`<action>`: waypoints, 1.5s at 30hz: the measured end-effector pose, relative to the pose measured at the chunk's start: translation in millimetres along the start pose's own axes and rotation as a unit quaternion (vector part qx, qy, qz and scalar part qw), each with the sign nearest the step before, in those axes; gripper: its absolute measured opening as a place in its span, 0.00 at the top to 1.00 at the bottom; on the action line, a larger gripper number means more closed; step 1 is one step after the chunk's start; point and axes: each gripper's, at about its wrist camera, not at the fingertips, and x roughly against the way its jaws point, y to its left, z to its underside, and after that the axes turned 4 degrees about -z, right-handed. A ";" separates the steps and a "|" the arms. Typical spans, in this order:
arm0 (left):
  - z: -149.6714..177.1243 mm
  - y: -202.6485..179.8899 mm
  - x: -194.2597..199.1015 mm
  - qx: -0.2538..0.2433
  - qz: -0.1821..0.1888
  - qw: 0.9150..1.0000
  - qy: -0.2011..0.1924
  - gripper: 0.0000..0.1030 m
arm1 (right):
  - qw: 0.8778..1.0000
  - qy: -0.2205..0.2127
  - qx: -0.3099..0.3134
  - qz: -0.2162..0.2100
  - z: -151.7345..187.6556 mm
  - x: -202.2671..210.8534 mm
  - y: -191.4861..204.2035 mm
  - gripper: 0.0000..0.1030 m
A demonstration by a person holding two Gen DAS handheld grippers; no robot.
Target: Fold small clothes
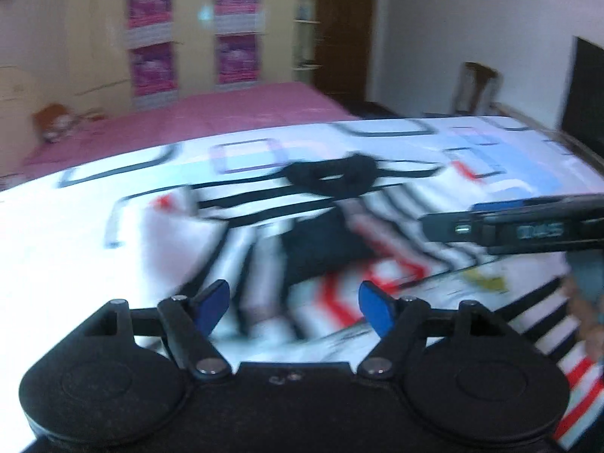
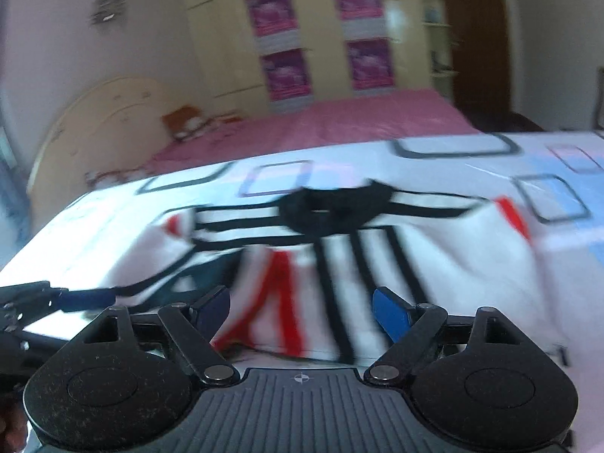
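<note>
A small white shirt (image 1: 264, 234) with black and red stripes and a black collar (image 1: 332, 177) lies partly folded on a patterned white sheet (image 1: 68, 234). It also shows in the right wrist view (image 2: 434, 256), collar (image 2: 332, 207) at the far side. My left gripper (image 1: 294, 305) is open above the shirt's near edge, nothing between its blue pads. My right gripper (image 2: 302, 313) is open over the shirt's near hem. The right gripper's body shows at the right of the left wrist view (image 1: 528, 226). The left gripper's finger shows at the left of the right wrist view (image 2: 87, 300), near a sleeve.
A pink bed (image 2: 339, 120) lies beyond the sheet, with a cream headboard (image 2: 94, 120) and a stuffed toy (image 2: 185, 124). A cream wardrobe with pink posters (image 2: 321, 34) stands behind. A wooden chair (image 1: 475, 87) and a dark door (image 1: 343, 26) are at the back right.
</note>
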 end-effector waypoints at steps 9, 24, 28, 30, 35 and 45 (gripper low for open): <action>27.4 52.0 -14.6 0.035 -0.100 0.994 0.033 0.33 | 0.995 0.054 0.077 0.024 20.2 -59.1 43.2 0.43; 28.1 55.4 -41.5 0.039 -0.097 0.994 0.010 0.85 | 0.993 0.016 -0.087 0.074 -7.9 -30.9 -50.2 0.94; 34.5 59.0 -44.0 0.039 -0.087 0.995 0.022 0.87 | 0.987 0.043 -0.125 0.086 12.3 -30.4 -72.5 0.94; 36.5 59.1 -41.7 0.034 -0.082 0.996 0.028 0.88 | 0.988 0.038 -0.128 0.084 13.6 -24.9 -76.4 0.94; 37.9 67.7 -27.4 0.056 -0.055 0.996 0.041 0.85 | 0.987 0.027 -0.126 0.094 9.6 -15.0 -78.4 0.60; 21.0 91.2 -6.4 0.140 -0.036 0.989 0.033 0.77 | 0.985 0.026 -0.147 0.081 10.5 -10.0 -92.6 0.87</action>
